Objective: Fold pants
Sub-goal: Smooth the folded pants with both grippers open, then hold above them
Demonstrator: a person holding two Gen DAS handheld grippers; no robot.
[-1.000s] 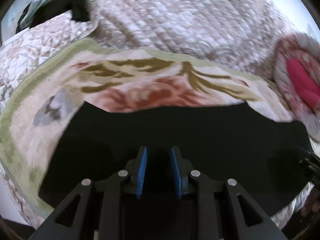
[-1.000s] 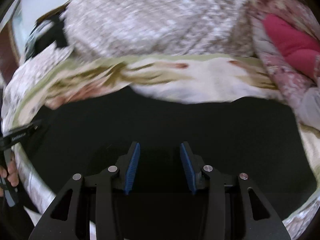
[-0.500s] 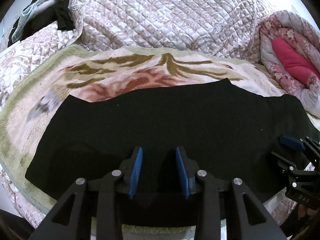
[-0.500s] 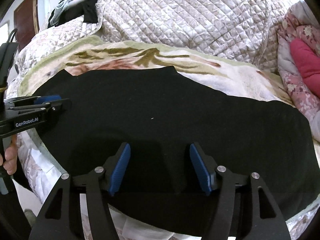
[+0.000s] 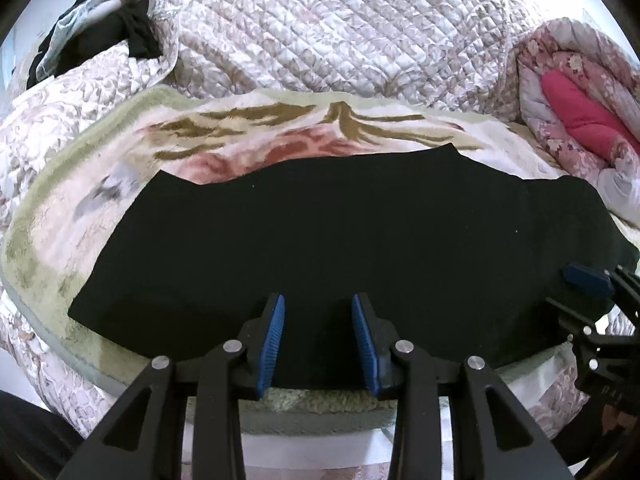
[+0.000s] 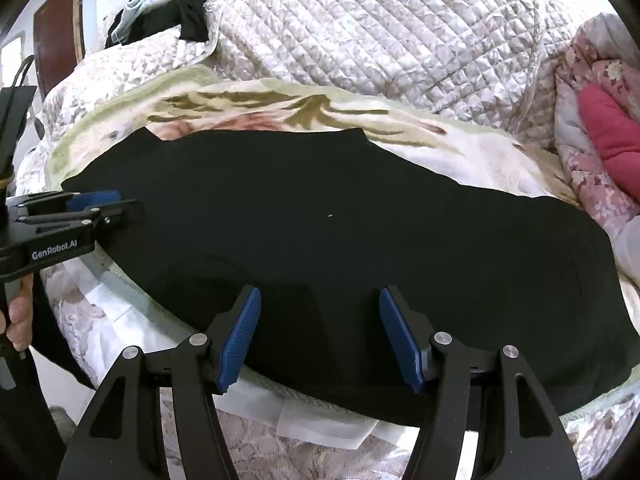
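The black pants (image 5: 340,236) lie flat and spread across a floral fleece blanket (image 5: 72,208) on the bed; they also fill the middle of the right wrist view (image 6: 340,220). My left gripper (image 5: 318,340) is open and empty, its blue pads just above the pants' near edge. My right gripper (image 6: 320,336) is open wider and empty, over the near edge further right. The left gripper also shows at the left edge of the right wrist view (image 6: 100,206), and the right gripper at the right edge of the left wrist view (image 5: 588,284).
A quilted bedspread (image 5: 340,40) is heaped behind the blanket. A rolled floral quilt with a pink inside (image 5: 580,120) lies at the right. Dark clothes (image 5: 100,40) hang at the back left. The bed's near edge (image 6: 320,420) runs under the grippers.
The pants have been laid down flat on the blanket. Both grippers have opened, let go of the fabric and drawn back towards the near edge of the bed.
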